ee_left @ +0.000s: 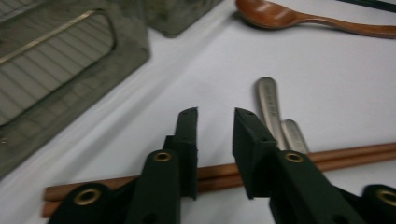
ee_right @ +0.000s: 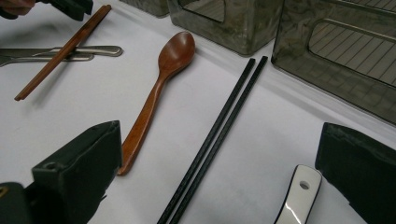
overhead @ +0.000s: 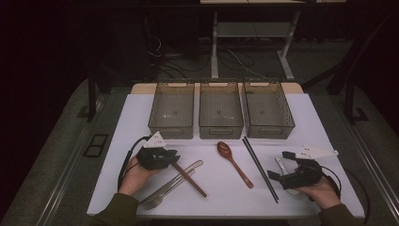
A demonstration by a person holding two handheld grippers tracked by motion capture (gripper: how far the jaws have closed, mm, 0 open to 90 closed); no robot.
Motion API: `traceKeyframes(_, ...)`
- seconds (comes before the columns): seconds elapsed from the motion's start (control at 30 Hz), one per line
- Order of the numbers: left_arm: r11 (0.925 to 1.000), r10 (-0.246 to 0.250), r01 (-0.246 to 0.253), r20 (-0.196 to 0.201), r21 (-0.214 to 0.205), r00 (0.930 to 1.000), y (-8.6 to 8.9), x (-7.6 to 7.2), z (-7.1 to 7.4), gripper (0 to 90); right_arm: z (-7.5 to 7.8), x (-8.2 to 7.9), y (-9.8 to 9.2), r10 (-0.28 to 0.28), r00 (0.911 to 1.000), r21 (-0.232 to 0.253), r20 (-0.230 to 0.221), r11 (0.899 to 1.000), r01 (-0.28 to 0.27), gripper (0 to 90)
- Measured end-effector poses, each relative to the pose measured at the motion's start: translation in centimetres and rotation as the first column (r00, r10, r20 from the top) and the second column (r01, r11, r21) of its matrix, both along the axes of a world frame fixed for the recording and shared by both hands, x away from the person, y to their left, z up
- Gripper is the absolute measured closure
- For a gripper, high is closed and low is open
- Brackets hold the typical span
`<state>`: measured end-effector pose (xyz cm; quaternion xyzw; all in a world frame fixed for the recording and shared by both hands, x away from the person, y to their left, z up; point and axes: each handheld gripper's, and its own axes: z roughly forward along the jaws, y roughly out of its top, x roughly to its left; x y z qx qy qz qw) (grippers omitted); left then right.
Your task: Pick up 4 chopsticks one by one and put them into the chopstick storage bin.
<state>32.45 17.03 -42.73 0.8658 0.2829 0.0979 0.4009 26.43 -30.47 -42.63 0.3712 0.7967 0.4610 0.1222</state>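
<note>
The left tongs (ee_left: 215, 116) sit low over the pair of reddish-brown wooden chopsticks (ee_left: 224, 175), jaws narrowed to a slim gap on either side of the sticks; whether the pads actually press on them I cannot tell (the sticks lie on the white desk (ee_left: 327, 84), crossing two silver metal handles (ee_left: 271, 107) just beyond the tips). The right tongs (ee_right: 219, 154) hover wide open and empty, with a pair of black chopsticks (ee_right: 219, 130) between the jaws, a brown wooden spoon (ee_right: 159, 84) by one jaw and a white spoon handle (ee_right: 299, 196) by the other.

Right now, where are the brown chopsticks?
High view: the brown chopsticks lie at the table's left, crossing the metal cutlery, their upper end under the left claw.
</note>
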Motion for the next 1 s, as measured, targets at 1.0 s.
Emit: traceKeyframes(1.0, 0.9699, 0.187, -0.186, 0.010, 0.157, 0.9824, 2.1, 4.2, -0.5, 88.6, 0.1, -0.1, -0.1, -0.009, 0.9999, 0.008, -0.006, 1.000, 0.009, 0.7)
